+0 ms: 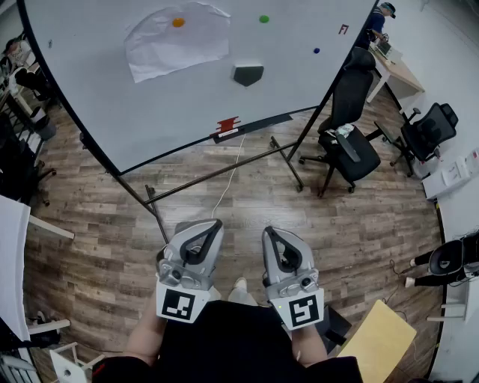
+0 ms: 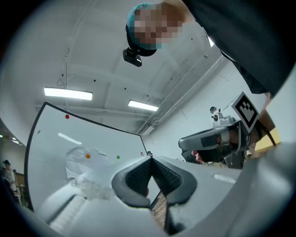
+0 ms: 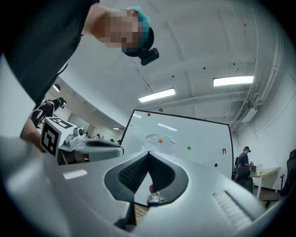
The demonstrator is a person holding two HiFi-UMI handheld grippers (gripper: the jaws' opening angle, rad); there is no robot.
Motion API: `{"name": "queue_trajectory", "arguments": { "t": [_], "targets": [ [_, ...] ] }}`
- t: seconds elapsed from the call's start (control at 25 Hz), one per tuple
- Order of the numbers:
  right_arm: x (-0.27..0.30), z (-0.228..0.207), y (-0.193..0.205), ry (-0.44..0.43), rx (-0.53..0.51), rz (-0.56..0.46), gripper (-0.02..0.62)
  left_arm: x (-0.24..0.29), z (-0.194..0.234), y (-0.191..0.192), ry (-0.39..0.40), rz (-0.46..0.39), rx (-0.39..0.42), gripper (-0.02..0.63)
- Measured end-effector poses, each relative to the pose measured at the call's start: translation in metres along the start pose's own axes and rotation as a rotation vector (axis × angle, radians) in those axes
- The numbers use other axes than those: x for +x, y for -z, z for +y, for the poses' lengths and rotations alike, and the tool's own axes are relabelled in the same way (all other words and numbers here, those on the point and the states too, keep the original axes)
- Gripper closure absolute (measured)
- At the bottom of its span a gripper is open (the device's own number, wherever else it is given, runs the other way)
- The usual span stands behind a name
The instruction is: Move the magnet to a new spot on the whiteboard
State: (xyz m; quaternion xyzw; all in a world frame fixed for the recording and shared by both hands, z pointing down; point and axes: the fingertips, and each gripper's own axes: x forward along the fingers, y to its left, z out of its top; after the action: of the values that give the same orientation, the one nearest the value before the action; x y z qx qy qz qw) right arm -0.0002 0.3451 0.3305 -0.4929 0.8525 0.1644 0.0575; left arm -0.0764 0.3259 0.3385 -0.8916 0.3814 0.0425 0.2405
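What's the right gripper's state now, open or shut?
Shut: the right gripper has its fingers meeting at the tips, with nothing gripped between them.

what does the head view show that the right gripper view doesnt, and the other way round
Only the head view: the dark grey block on the whiteboard, the board's floor stand, and the marker cube on the right gripper.
Only the right gripper view: the ceiling lights, the person's head camera, and a red magnet by the board's top edge.
Both: the whiteboard, the paper sheet under an orange magnet, the green magnet, the blue magnet, and the left gripper.
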Motion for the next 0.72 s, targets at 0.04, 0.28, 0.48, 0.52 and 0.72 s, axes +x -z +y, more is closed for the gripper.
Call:
{"name": "queue_trajectory", "arguments": {
  "t": [0.04, 0.28, 0.48, 0.52, 0.72],
  "targets": [
    [0.0, 0.001, 0.0, 0.002, 0.0, 0.0, 0.595, -0.001, 0.001, 0.0, 0.0, -0.001, 0.0, 0.611],
    [0.003, 0.01, -0.002, 0.016, 0.0, 0.007, 0.595, -0.008, 0.008, -0.001, 0.007, -0.011, -0.013, 0.611],
    [0.005, 0.023, -0.006, 0.03, -0.013, 0.007, 0.595, -0.019, 0.014, -0.003, 0.019, -0.027, -0.02, 0.611],
    [0.006, 0.026, -0.007, 0.033, -0.014, 0.005, 0.595, -0.022, 0.015, -0.003, 0.023, -0.029, -0.018, 0.611],
    [0.01, 0.043, -0.009, 0.044, -0.028, -0.001, 0.595, -0.034, 0.025, -0.004, 0.031, -0.047, -0.01, 0.611]
  ]
}}
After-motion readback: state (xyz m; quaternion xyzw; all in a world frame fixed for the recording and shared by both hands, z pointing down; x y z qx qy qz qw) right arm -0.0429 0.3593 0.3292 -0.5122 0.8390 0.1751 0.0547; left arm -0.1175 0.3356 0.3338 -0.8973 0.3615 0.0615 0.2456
